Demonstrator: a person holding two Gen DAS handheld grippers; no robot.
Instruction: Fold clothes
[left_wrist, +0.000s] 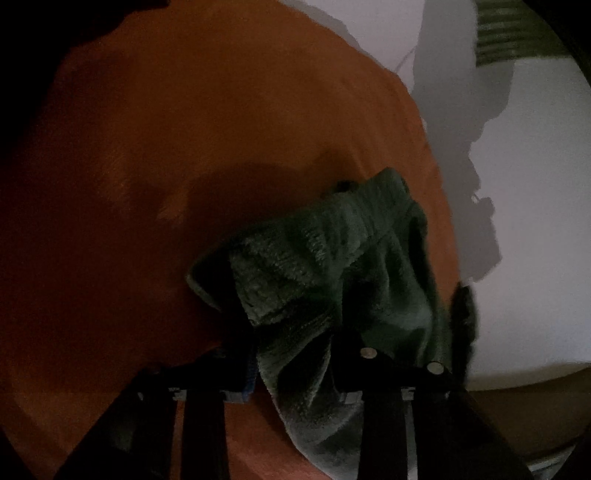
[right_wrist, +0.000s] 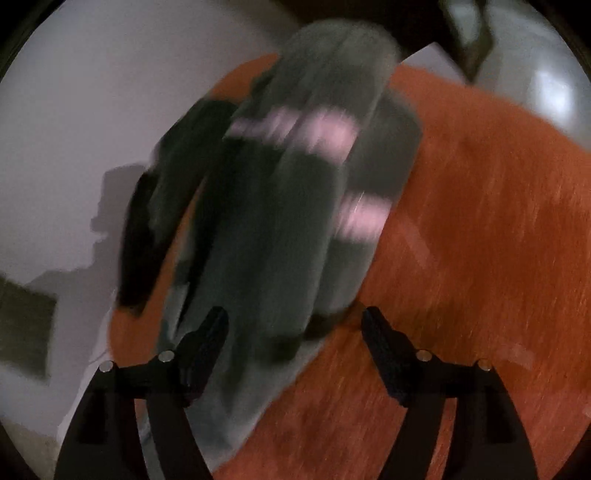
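A green garment (left_wrist: 325, 258) hangs bunched from the left tool (left_wrist: 295, 350), clamped on its ribbed edge above an orange cloth (left_wrist: 184, 129). The right tool (right_wrist: 293, 328) gapes empty beside it. No finished fold shows.

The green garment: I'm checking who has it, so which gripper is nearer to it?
Left. The left gripper has the green garment bunched between its fingers. The right gripper is open just short of it, touching nothing.
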